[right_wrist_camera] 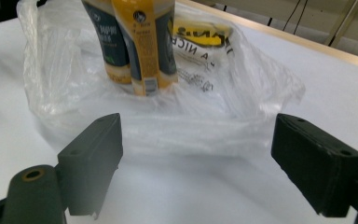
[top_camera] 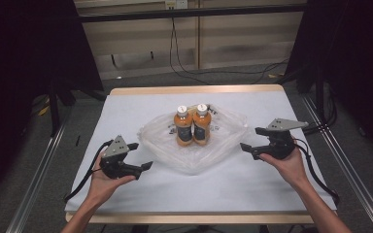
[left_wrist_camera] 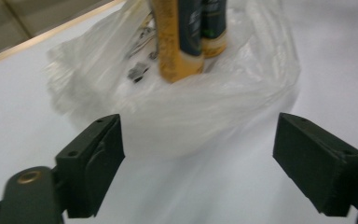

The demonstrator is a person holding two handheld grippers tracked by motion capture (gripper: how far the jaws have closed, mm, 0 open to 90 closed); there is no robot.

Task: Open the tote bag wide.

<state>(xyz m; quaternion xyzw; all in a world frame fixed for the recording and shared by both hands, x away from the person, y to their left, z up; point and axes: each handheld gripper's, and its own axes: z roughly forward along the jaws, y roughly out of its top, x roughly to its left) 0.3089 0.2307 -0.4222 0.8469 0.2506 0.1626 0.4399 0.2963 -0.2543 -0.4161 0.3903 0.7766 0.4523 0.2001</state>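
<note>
Two orange bottles point(top_camera: 193, 125) stand upright, touching side by side, inside a crumpled clear plastic bag point(top_camera: 194, 155) at the middle of the tabletop point(top_camera: 126, 111). The left gripper point(top_camera: 137, 156) sits near the bag's left edge, the right gripper point(top_camera: 252, 141) near its right edge. Both sets of jaws are released and spread wide, gripping nothing, apart from the plastic. The step in hand appears to be a reach toward the bag's sides. The next move likely calls for each gripper to pinch a loose fold without tipping the bottles. The tabletop is white with a wooden rim. Beyond it are dark curtains, floor cables point(top_camera: 213, 73) and a pale wall.
</note>
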